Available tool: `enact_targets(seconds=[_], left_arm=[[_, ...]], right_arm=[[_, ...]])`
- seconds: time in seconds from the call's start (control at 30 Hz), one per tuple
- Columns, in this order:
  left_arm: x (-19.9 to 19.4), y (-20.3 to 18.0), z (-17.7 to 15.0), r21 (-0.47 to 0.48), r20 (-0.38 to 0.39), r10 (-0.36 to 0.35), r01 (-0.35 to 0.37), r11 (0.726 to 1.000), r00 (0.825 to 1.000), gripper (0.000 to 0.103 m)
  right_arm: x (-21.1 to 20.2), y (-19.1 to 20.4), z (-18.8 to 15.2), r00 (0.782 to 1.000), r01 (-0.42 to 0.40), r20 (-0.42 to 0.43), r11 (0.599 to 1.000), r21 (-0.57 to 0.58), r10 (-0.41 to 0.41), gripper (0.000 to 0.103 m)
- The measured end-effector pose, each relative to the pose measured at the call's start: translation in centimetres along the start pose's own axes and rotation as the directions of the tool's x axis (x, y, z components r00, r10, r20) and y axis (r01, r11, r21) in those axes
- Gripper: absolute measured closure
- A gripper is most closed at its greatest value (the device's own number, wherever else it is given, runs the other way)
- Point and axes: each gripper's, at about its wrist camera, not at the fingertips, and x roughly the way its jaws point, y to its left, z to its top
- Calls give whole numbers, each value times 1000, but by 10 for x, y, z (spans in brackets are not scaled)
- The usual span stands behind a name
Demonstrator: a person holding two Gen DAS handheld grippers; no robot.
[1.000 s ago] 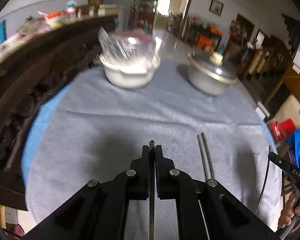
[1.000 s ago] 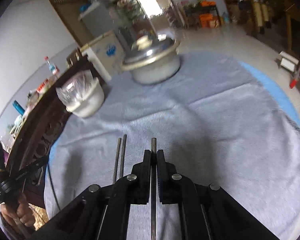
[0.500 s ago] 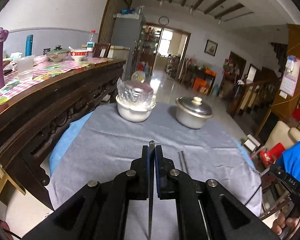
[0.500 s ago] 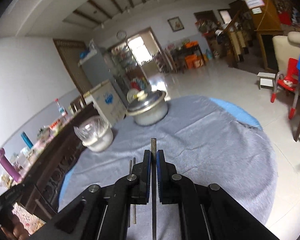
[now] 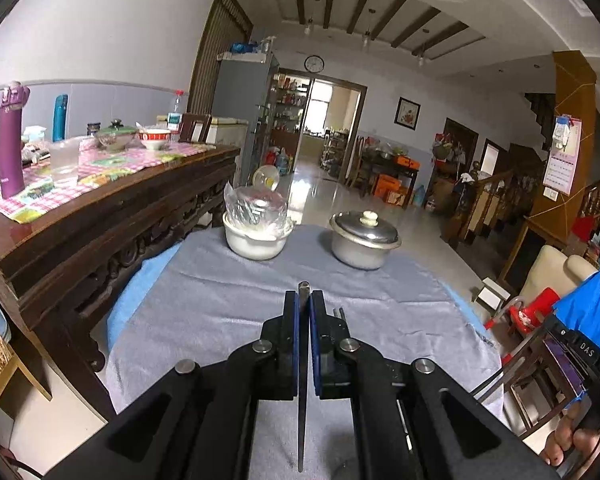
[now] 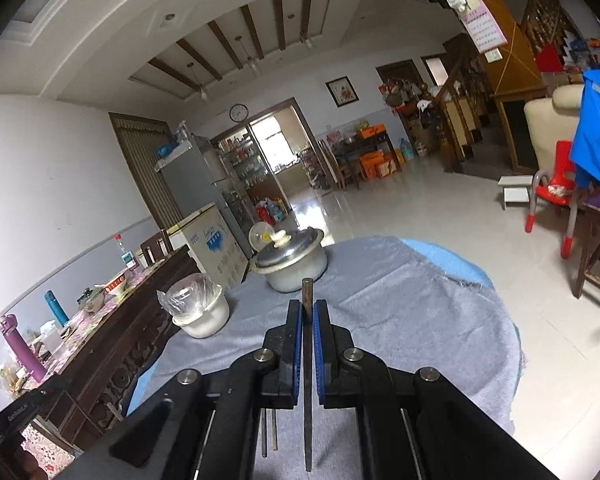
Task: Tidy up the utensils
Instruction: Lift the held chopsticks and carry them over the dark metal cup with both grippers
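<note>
- In the left wrist view, the left gripper (image 5: 304,300) is seen with its jaws pressed together on a thin dark chopstick (image 5: 302,380); the tip stands just past the fingertips, and the lower end is cut off between the gripper arms.
- In the right wrist view, the right gripper (image 6: 308,308) is likewise clamped on a single dark chopstick (image 6: 307,380), whose blunt end rises above the blue-lined pads.
- A pair of chopsticks (image 6: 269,428) is seen lying on the grey cloth (image 6: 400,312), on the near side of it and well apart from the lidded metal pot (image 6: 290,266); most of their length is hidden behind the right gripper's body.
- In the left wrist view only the far ends of that pair (image 5: 339,313) are shown, the rest being covered by the left gripper's frame.
- Whether either held chopstick touches the cloth cannot be told.
- The lidded metal pot (image 5: 363,242) is closed by a lid with a pale knob, so its contents are hidden.
- Beside the pot, toward the dark wooden sideboard (image 5: 112,208), a white bowl (image 5: 256,238) is seen holding a crumpled clear plastic bag (image 5: 256,206); what lies under the bag cannot be made out.
- On the sideboard, farther from the pot, a purple bottle (image 5: 11,140), a teal flask (image 5: 59,118) and small covered dishes are set on a checked cloth; the dishes' contents are too small to tell.
</note>
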Motion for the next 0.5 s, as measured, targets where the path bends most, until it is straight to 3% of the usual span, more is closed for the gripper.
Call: enact_targets(seconds=[0.5], left_arm=[[-66,-11,21,15,115,-27,26,1000,993,98]], right_arm=[[-68,24,19,995,-40,91,997,-65,46,97]])
